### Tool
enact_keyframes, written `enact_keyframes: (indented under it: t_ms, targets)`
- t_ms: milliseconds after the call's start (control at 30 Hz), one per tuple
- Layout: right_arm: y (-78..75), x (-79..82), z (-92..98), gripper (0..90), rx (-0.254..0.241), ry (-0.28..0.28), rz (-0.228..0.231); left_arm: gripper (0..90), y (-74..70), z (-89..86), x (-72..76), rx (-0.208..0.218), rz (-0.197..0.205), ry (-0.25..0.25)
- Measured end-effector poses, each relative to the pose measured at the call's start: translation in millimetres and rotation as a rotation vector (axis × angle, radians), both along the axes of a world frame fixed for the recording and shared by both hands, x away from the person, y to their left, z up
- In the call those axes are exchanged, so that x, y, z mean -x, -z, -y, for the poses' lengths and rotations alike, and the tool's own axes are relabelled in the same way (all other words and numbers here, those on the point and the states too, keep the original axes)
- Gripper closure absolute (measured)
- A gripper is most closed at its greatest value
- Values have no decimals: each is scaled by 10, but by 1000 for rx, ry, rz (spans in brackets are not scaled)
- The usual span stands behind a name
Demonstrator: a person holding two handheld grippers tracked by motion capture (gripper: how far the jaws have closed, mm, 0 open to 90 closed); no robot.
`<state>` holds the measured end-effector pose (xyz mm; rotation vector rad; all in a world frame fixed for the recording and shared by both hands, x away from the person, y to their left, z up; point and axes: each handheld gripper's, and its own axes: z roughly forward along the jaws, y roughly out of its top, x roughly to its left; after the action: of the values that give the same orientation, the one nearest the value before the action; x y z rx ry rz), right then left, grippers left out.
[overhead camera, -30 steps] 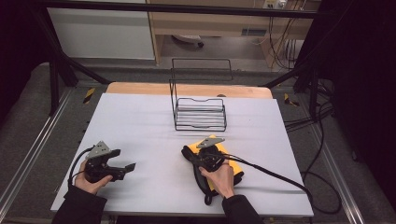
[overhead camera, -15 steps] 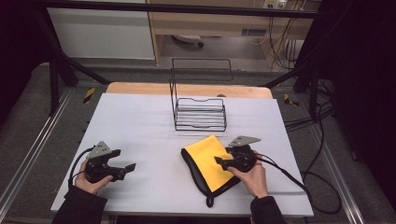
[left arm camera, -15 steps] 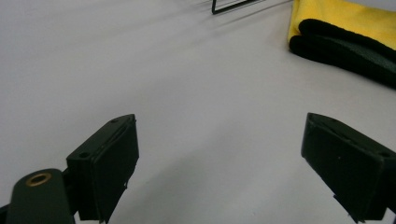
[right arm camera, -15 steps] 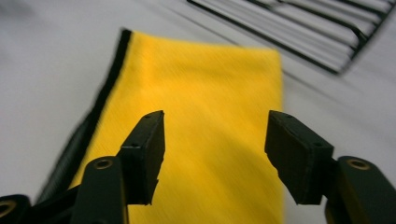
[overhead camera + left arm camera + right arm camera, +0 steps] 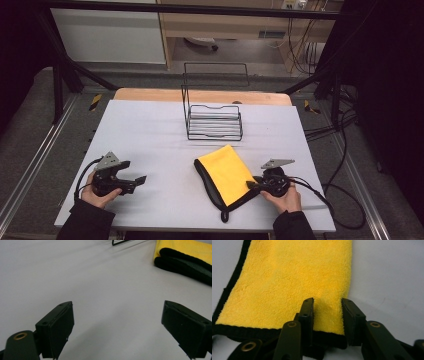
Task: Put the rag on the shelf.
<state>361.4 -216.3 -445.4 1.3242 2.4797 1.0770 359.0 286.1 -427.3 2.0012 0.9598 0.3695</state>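
Nearest the person, the right gripper sits at the near right corner of the yellow cloth; in the right gripper view its fingers straddle a fold of yellow pile just above the black hem, close together but with cloth between them, so they look clamped on the cloth or very nearly so; whether they truly pinch or merely rest around it is hard to judge. The left gripper is held low over the bare worktop, well apart from the cloth, its fingers wide apart and holding nothing; the cloth's black border shows at the far right of the left gripper view.

The cloth lies folded on the worktop's near right part, yellow side up with a black edge along its left and near sides. The step in hand seems to be taking hold of that corner to fold or lift the cloth; the next move likely calls for a firm pinch through all the layers, then a clean lift.

Farther off stands a wire rack, empty as far as one can see; the cloth's underside and how many layers it has stay hidden.
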Motion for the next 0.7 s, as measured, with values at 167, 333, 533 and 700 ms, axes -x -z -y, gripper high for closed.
enact_keyframes:
  t_ms: [167,333,533,700]
  targets:
    - [-34,36,-12,818,-12,45,-32,112,0,-5,-2,3,-2,-2]
    - [-79,141,-49,828,-17,89,-77,113,0,-9,-4,5,-3,-2]
    - [-94,362,-50,812,-32,110,-91,112,1,7,-4,6,-8,-1]
    - [-90,379,-25,659,-26,105,-37,107,-7,29,-1,5,-11,6]
